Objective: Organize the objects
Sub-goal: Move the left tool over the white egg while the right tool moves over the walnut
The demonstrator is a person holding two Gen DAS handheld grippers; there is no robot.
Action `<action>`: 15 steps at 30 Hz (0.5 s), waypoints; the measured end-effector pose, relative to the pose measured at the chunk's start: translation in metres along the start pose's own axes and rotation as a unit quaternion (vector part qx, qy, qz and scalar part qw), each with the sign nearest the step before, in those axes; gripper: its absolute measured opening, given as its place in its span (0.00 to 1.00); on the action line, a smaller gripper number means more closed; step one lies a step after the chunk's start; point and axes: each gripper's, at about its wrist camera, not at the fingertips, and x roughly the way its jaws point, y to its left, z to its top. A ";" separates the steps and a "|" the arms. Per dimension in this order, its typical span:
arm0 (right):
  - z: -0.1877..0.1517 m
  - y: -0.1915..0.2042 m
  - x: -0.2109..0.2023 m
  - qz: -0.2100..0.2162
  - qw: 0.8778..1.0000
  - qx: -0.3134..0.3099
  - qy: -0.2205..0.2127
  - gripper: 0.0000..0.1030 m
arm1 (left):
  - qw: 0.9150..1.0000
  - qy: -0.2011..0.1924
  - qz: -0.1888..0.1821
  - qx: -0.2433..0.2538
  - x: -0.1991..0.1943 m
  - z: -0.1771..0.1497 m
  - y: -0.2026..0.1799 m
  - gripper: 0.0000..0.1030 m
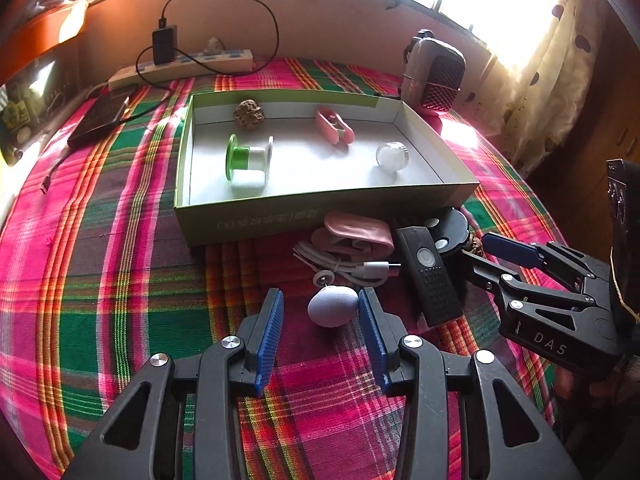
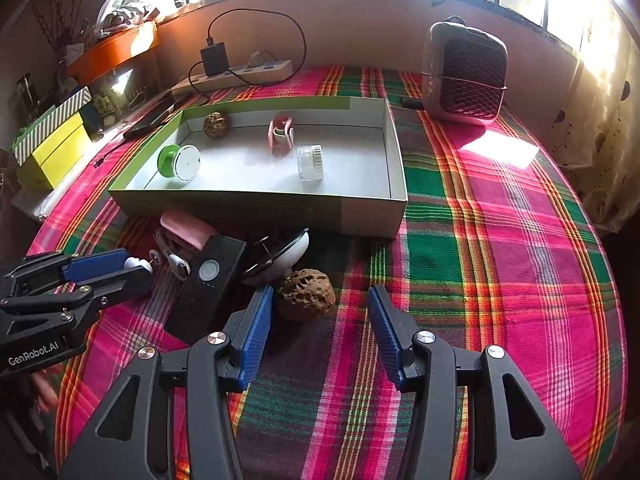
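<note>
Left wrist view: the left gripper (image 1: 320,300) stands wide apart over the plaid cloth (image 1: 120,280), a pale egg (image 1: 333,306) lying between its blue pads; whether the right-hand pad touches it I cannot tell. At twelve o'clock from it sits the green box (image 1: 320,208) holding a green spool (image 1: 246,158), a pink clip (image 1: 334,126), a clear jar (image 1: 392,156) and a walnut (image 1: 249,114). Right wrist view: the right gripper (image 2: 320,300) is spread, gripping nothing, with a brown pitted nut (image 2: 307,294) just ahead of its left pad. A black remote (image 2: 206,284) lies at ten o'clock.
</note>
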 end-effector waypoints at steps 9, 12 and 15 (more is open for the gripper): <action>0.003 0.000 0.008 -0.015 1.000 -0.011 0.006 0.48 | 1.000 0.000 0.006 0.003 0.002 0.002 0.000 0.36; 0.003 0.000 0.009 -0.017 1.000 -0.011 0.006 0.48 | 1.000 -0.001 0.012 0.008 0.003 0.003 -0.001 0.36; 0.004 -0.003 0.009 -0.023 1.000 -0.007 0.005 0.48 | 1.000 -0.002 0.013 0.008 0.004 0.004 0.000 0.36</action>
